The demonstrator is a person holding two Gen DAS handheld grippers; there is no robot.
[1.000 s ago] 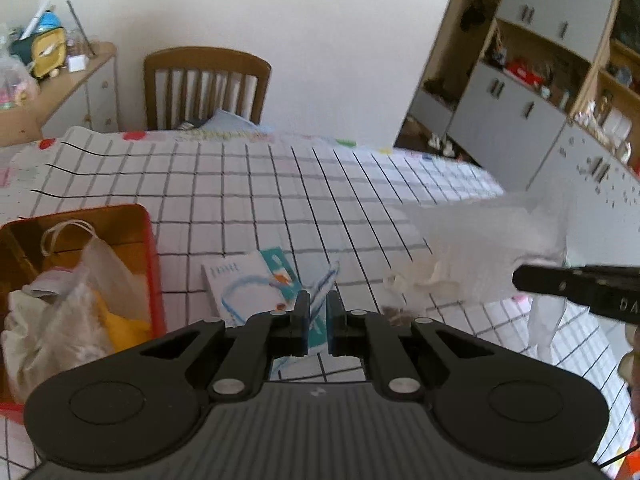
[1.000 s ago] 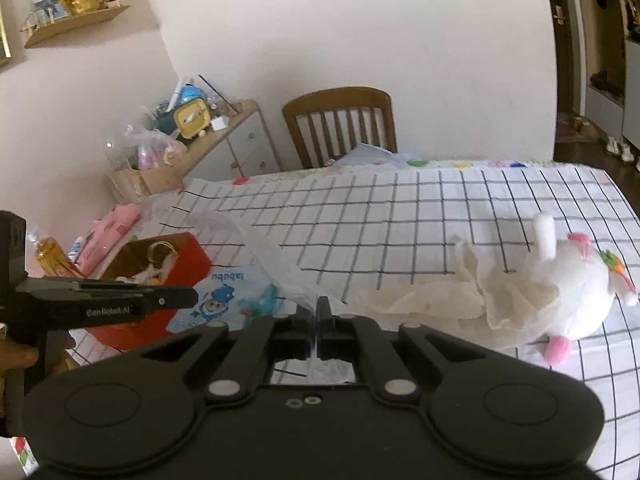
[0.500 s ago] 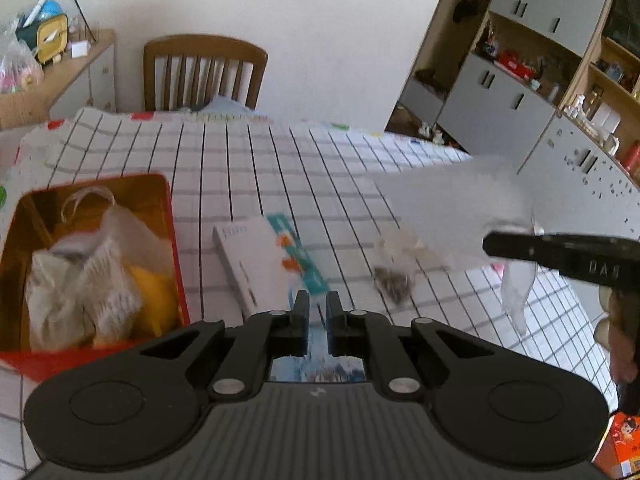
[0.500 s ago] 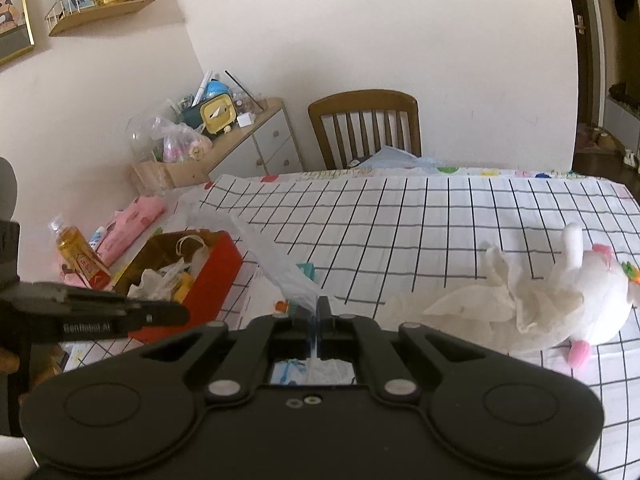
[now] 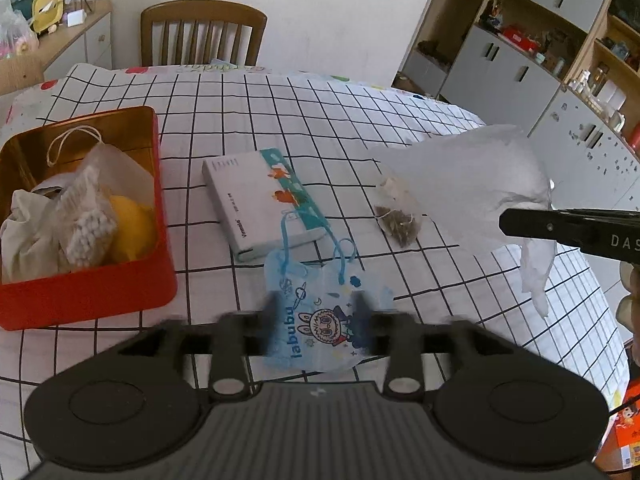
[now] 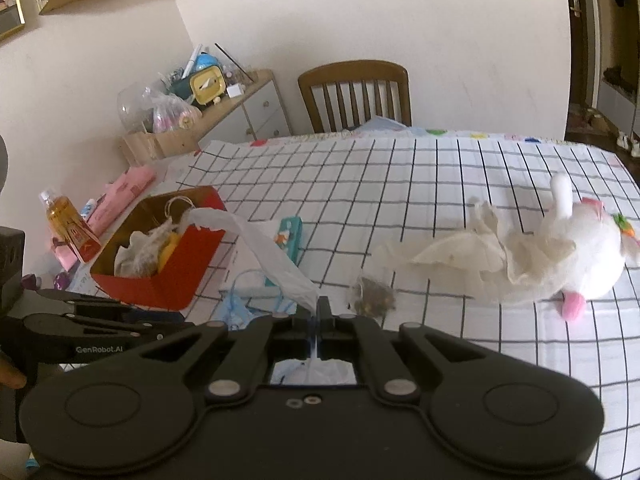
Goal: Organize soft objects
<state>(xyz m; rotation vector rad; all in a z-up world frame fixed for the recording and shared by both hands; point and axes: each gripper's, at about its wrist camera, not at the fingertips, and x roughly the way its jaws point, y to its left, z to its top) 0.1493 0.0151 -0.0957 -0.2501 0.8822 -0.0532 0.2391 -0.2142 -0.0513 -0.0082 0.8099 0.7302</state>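
My right gripper (image 6: 319, 307) is shut on a thin white plastic bag (image 6: 264, 252) and holds it above the checked table; the bag also shows in the left wrist view (image 5: 472, 176), pinched by the right gripper (image 5: 508, 222). My left gripper (image 5: 316, 316) is open and blurred, its fingers either side of a blue "labubu" drawstring pouch (image 5: 320, 320) on the table. A red tin (image 5: 80, 280) at the left holds several soft bags. A mesh sachet (image 5: 398, 216), a white plush toy (image 6: 568, 256) and crumpled cloth (image 6: 460, 252) lie on the table.
A white and teal box (image 5: 260, 200) lies between the tin and the sachet. A wooden chair (image 5: 200, 32) stands at the table's far edge. A cluttered sideboard (image 6: 208, 120) is at the left, cabinets (image 5: 520, 60) at the right.
My left gripper has opened from shut and come down over the labubu pouch. My right gripper has carried the plastic bag up and toward the red tin.
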